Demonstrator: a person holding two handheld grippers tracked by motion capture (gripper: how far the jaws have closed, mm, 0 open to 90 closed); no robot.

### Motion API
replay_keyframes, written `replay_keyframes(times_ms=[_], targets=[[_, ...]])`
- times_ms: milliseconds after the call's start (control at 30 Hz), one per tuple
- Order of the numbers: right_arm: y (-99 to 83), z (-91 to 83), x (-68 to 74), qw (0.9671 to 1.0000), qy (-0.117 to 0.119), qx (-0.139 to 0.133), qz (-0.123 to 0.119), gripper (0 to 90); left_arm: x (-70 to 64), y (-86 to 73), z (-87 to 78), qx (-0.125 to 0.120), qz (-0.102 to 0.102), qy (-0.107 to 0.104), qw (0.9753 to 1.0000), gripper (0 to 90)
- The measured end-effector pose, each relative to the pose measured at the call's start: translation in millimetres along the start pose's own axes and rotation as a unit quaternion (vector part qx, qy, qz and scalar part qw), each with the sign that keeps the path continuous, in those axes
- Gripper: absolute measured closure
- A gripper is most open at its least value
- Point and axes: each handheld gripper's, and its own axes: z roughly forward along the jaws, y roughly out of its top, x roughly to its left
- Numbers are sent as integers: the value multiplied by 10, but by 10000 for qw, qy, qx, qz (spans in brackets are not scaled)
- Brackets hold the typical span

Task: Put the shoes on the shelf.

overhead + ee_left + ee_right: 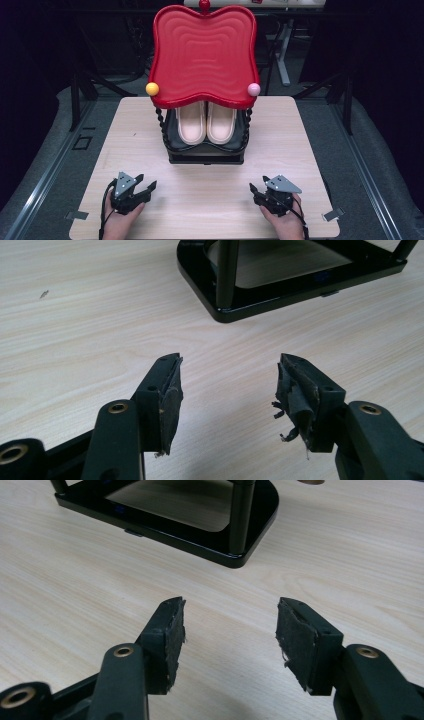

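A black rack [205, 155] with a red wavy top tray [204, 55] stands at the table's middle. A pair of cream slippers [206, 123] lies side by side on its lower shelf. My left gripper [145, 186] rests near the front left of the table, open, nothing between its jaws. My right gripper [259, 188] rests near the front right, also open and holding nothing. The left gripper [229, 375] looks toward the rack's near left corner [225, 310]. The right gripper [230, 615] faces the rack's near right corner [239, 555].
A yellow ball [152, 89] and a pink ball [254, 89] cap the tray's front corners, a red one [204, 5] its back. The light wooden table [205, 200] has bare room in front of the rack. Dark stands and table legs surround it.
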Motion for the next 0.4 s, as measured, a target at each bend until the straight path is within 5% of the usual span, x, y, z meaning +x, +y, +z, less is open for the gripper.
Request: replay_keyframes(times_ms=[400], targets=[[-14, 37, 35, 9999, 48, 6, -106, 445, 24, -18, 32, 68, -269, -91, 9996, 436]])
